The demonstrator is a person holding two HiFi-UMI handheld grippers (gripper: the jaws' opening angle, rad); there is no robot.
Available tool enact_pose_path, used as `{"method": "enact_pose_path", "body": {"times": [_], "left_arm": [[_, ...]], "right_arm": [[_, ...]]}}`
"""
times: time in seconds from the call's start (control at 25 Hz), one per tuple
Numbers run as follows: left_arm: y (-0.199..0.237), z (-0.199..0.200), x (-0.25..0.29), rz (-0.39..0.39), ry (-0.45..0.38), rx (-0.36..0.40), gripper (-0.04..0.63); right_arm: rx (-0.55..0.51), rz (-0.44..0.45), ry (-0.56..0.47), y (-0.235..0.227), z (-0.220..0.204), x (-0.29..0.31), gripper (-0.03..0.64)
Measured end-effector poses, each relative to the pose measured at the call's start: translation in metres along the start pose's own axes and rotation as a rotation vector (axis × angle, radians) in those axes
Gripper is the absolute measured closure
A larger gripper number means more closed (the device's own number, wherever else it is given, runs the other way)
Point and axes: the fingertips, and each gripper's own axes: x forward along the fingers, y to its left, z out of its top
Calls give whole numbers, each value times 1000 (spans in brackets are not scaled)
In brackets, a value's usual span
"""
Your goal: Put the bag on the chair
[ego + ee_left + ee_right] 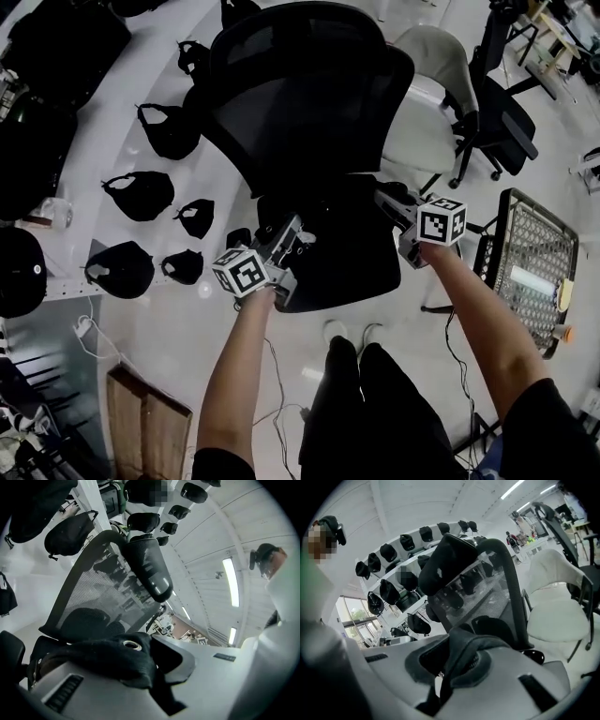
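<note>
Left tongs [296,236] and right tongs [388,201] both pinch the black bag [108,660] tight over the chair [300,94] seat; I judge only lowering and letting go remain.

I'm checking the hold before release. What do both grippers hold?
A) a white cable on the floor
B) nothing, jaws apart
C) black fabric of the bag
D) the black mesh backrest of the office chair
C: the left gripper and right gripper each pinch a fold of the black fabric bag between shut jaws.
</note>
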Motion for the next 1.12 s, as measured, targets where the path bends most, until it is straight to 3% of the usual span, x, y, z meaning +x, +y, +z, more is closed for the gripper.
{"method": "enact_pose_path", "body": {"times": [0.36, 0.52, 0.76, 1.12], "left_arm": [[72, -40, -5, 63, 35, -110, 578], [93, -62, -6, 89, 61, -127, 578], [110, -74, -9, 89, 101, -66, 578], [113, -102, 8, 142, 175, -57, 575]], "right_arm": [[146, -51, 89, -47, -64, 46, 603], [119, -70, 171, -64, -93, 55, 597], [70, -75, 160, -75, -103, 66, 593], [40, -87, 204, -71, -134, 71, 567]]}}
